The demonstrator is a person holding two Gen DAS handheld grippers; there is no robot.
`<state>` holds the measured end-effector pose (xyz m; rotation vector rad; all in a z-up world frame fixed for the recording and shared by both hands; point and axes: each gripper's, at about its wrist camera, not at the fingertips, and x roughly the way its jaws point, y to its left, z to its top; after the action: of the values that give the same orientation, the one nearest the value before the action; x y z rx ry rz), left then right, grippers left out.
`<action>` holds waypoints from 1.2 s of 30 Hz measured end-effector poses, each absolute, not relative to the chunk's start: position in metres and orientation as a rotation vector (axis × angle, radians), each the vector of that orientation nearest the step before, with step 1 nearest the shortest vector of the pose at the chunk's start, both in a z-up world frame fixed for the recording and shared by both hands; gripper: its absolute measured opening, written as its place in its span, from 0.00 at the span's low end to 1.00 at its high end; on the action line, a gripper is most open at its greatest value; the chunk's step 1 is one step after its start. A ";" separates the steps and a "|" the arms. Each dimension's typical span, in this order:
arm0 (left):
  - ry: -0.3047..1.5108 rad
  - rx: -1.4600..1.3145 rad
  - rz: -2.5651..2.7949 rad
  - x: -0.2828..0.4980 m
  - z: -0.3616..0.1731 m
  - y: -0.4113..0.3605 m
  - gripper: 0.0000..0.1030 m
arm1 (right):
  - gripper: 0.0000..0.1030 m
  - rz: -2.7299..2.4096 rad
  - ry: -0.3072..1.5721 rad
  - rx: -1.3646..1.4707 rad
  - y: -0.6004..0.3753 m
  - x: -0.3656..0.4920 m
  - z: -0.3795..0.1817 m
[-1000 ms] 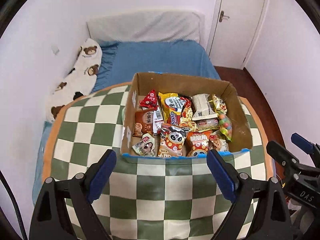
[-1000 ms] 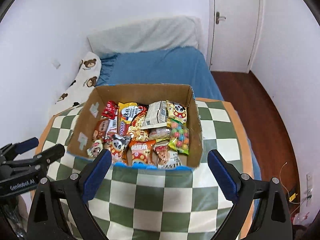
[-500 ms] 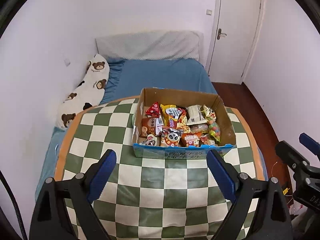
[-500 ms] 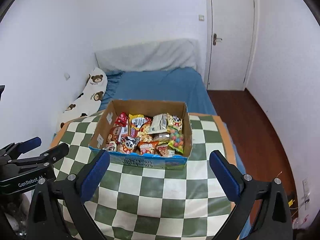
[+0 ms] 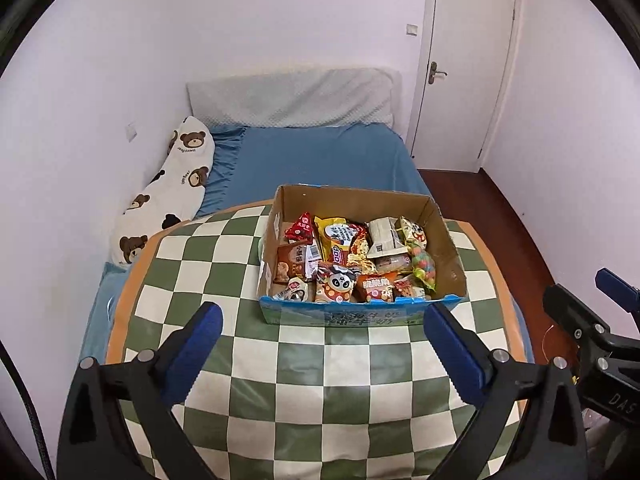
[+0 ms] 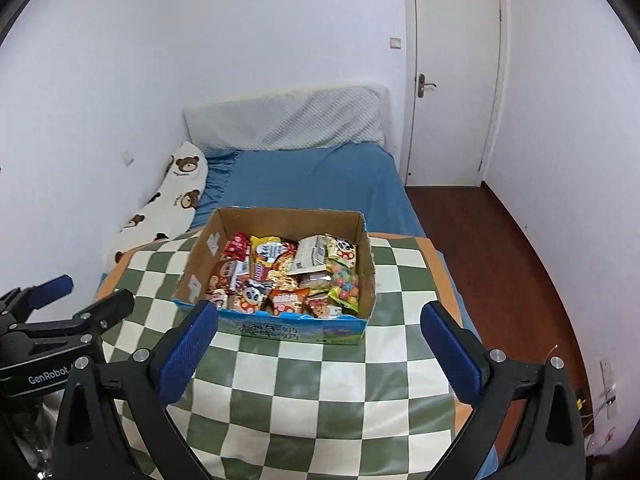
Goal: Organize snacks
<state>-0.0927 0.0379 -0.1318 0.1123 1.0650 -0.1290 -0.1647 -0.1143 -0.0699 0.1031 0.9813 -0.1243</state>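
An open cardboard box (image 5: 444,240) with a blue front stands on the far half of a table under a green-and-white checked cloth (image 5: 320,380). Several snack packets fill it: a panda packet (image 5: 335,284), a yellow noodle pack (image 5: 340,240), a bag of coloured candy balls (image 5: 424,264). My left gripper (image 5: 320,316) hovers in front of the box, its jaws opening with nothing between them. My right gripper (image 6: 318,312) also hangs before the box (image 6: 366,264), jaws wide and empty. Each gripper shows at the edge of the other's view.
Behind the table lies a bed with a blue sheet (image 5: 320,156), a bear-print pillow (image 5: 176,192) and a grey headboard cushion (image 5: 292,96). A white door (image 5: 464,64) stands shut at the back right. Dark wooden floor (image 6: 500,260) runs along the right side.
Both grippers have drawn up and back from the box, which now looks smaller and farther away. The blue pads of both stand slightly wider apart.
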 end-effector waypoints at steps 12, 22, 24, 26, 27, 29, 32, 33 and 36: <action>1.105 0.143 -0.094 -0.055 -0.183 0.025 1.00 | 1.00 -0.180 1.029 0.100 -0.129 -0.125 -0.124; 1.164 0.159 -0.091 -0.046 -0.210 0.017 1.00 | 1.00 -0.199 1.063 0.107 -0.136 -0.111 -0.151; 1.164 0.161 -0.091 -0.046 -0.211 0.017 1.00 | 1.00 -0.200 1.065 0.109 -0.137 -0.110 -0.154; 1.166 0.159 -0.092 -0.046 -0.211 0.017 1.00 | 1.00 -0.200 1.067 0.107 -0.137 -0.109 -0.155; 1.166 0.160 -0.092 -0.046 -0.211 0.017 1.00 | 1.00 -0.202 1.067 0.107 -0.137 -0.109 -0.155; 1.163 0.162 -0.091 -0.045 -0.211 0.017 1.00 | 1.00 -0.202 1.068 0.113 -0.138 -0.109 -0.157; 1.160 0.164 -0.086 -0.045 -0.211 0.017 1.00 | 1.00 -0.206 1.066 0.106 -0.138 -0.111 -0.157; 1.158 0.163 -0.085 -0.046 -0.210 0.017 1.00 | 1.00 -0.206 1.066 0.106 -0.138 -0.112 -0.157; 1.155 0.162 -0.086 -0.047 -0.209 0.017 1.00 | 1.00 -0.204 1.067 0.105 -0.137 -0.112 -0.157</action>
<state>-0.0468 0.0174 -0.2092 0.1622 1.1549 -0.0859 -0.1117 -0.1370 -0.1570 0.1051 1.0665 -0.2043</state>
